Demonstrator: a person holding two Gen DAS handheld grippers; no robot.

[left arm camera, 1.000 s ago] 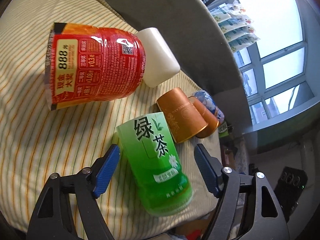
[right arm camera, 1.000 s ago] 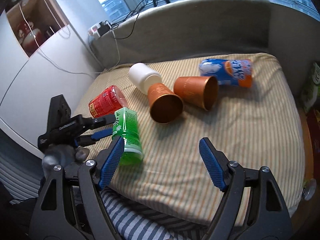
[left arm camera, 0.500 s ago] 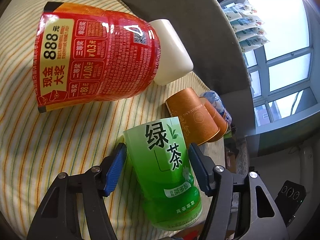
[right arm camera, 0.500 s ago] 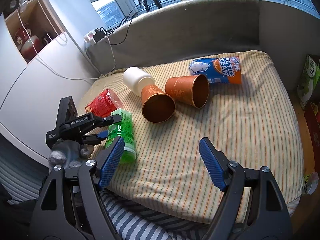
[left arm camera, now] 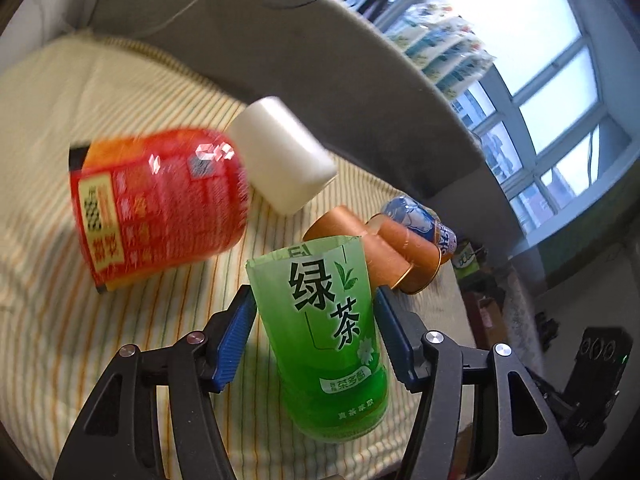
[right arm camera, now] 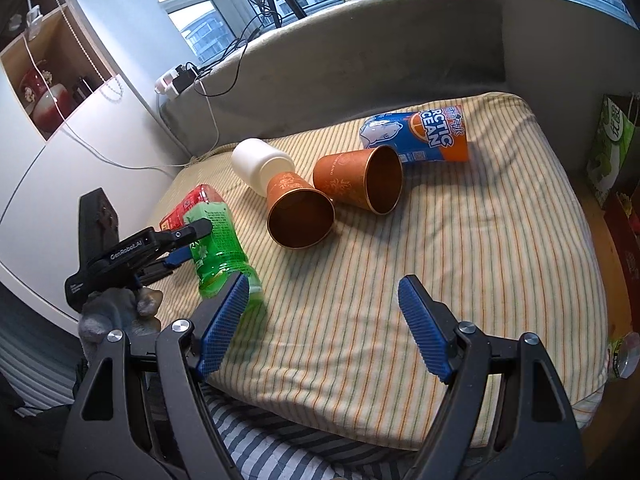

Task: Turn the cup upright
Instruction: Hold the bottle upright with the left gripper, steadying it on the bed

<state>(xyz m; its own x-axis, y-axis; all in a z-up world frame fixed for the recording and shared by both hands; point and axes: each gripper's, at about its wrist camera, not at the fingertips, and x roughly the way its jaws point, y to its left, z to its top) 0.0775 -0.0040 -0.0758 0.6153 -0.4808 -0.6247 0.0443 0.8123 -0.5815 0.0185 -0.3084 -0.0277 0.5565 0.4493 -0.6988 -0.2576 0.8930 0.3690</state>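
My left gripper is shut on the green tea cup, both blue pads pressed on its sides, and holds it tilted off the striped cushion. In the right wrist view the green cup is in the left gripper at the cushion's left edge. My right gripper is open and empty above the front of the cushion.
A red cup, a white cup, two copper cups and a blue-orange cup lie on their sides. A grey backrest runs behind. A green box stands at the right.
My left gripper has closed on the green cup and lifted and tilted it off the cushion. The right gripper has stayed open, drifting slightly.
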